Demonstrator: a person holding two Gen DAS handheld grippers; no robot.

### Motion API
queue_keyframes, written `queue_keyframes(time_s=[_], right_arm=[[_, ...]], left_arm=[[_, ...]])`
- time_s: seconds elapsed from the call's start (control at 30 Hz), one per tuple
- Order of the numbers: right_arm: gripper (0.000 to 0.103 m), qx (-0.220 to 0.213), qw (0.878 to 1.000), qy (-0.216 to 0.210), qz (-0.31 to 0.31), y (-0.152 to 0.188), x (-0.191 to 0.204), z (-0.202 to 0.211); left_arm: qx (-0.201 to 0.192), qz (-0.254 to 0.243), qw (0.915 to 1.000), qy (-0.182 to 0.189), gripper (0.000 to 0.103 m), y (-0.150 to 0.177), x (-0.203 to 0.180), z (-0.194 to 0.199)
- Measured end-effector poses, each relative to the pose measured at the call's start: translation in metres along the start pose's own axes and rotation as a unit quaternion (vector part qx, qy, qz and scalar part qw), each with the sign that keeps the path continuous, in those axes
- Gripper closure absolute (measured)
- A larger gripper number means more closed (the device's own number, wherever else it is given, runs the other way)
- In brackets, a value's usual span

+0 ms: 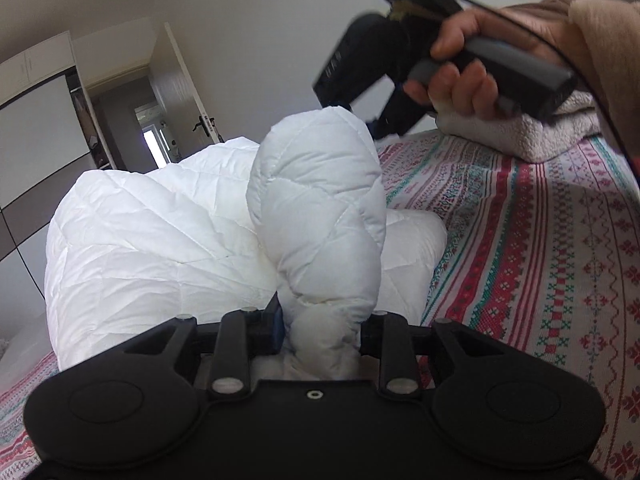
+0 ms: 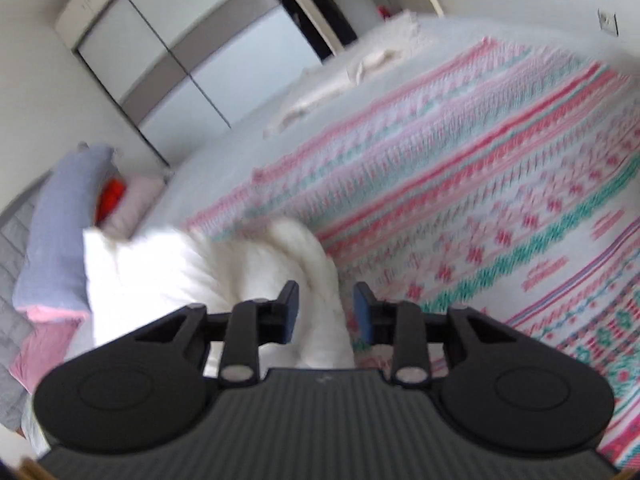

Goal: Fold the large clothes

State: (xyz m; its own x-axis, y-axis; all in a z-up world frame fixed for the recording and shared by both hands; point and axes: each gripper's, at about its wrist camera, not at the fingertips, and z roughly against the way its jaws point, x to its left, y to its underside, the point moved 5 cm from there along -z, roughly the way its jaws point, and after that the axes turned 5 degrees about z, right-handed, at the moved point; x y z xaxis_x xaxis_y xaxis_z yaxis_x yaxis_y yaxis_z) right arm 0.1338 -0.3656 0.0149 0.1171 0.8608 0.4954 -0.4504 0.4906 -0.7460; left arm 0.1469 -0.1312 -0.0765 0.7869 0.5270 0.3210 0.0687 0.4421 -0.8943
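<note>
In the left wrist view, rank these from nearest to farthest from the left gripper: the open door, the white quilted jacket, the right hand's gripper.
1. White quilted jacket: a bunched part is pinched between the fingers of the left gripper, straight ahead.
2. Right hand's gripper: held in the air above the bed, upper right.
3. Open door: across the room, upper left.

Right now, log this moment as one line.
left gripper: shut on white quilted garment | right gripper: open, garment between jaws | surface: patterned bedspread
</note>
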Motion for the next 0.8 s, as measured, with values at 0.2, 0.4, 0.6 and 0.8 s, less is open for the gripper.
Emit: queue_keyframes(time_s=[0.2,0.4,0.6,0.8], right_arm=[[0.066,-0.008,0.992,-0.105,0.064,0.007,0.077,0.01],[0.087,0.106,0.992,0.001,0.068,0.048,0.055,-0.063],[0.091,0.125,0.991,-0.045,0.013,0.049,0.027,-0.075],[0.092,0.125,0.99,-0.068,-0.001,0.051,0.018,-0.074]], left_arm=[[0.006,-0.021,0.9997,-0.007,0.073,0.001,-0.005,0.002],[0.015,-0.017,0.9995,0.023,0.06,-0.009,-0.003,0.013],[0.023,0.038,0.9942,0.099,0.048,-0.04,0.038,0.052],[-0.023,0.119,0.9906,0.064,0.025,-0.079,0.106,0.045]])
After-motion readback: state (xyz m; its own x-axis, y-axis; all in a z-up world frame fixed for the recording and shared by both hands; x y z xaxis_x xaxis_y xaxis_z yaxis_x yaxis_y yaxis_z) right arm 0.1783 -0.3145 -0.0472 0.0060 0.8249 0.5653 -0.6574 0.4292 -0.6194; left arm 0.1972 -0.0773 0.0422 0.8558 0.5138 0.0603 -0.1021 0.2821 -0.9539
